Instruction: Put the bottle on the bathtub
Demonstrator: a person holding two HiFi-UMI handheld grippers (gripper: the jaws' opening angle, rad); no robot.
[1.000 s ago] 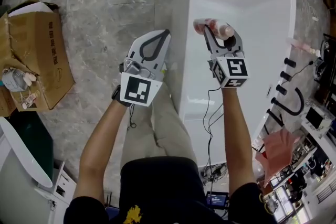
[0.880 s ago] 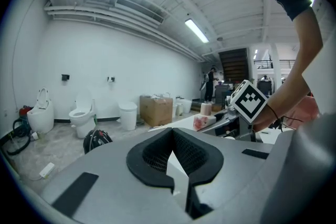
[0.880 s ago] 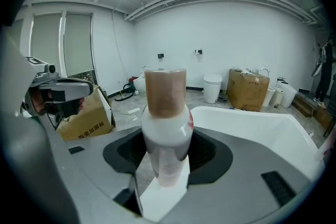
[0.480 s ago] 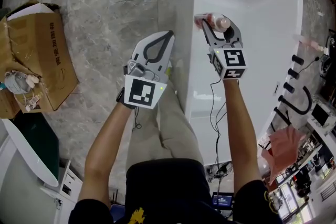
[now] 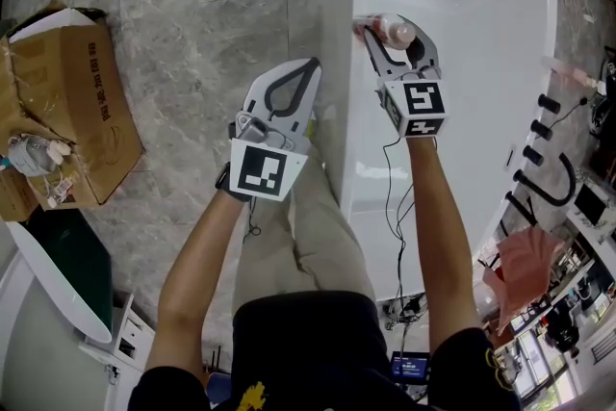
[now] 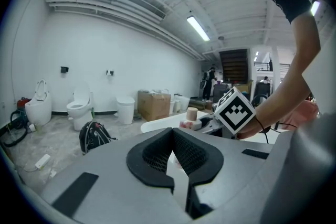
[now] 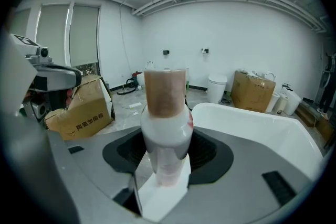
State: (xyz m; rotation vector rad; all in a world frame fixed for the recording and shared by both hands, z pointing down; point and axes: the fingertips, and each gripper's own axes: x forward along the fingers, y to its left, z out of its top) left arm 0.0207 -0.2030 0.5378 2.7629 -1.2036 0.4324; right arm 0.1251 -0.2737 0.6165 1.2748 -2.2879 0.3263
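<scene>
The bottle was seen in the head view gripped by the right gripper at the left rim of the white bathtub; contact with the rim could not be told. The left gripper was held just left of the tub, and a cardboard box lay far left.

In the left gripper view, the left gripper was seen closed, with nothing between its jaws.

In the right gripper view, the right gripper was clamped on the bottle, brown cap upward, with the bathtub at the right.
</scene>
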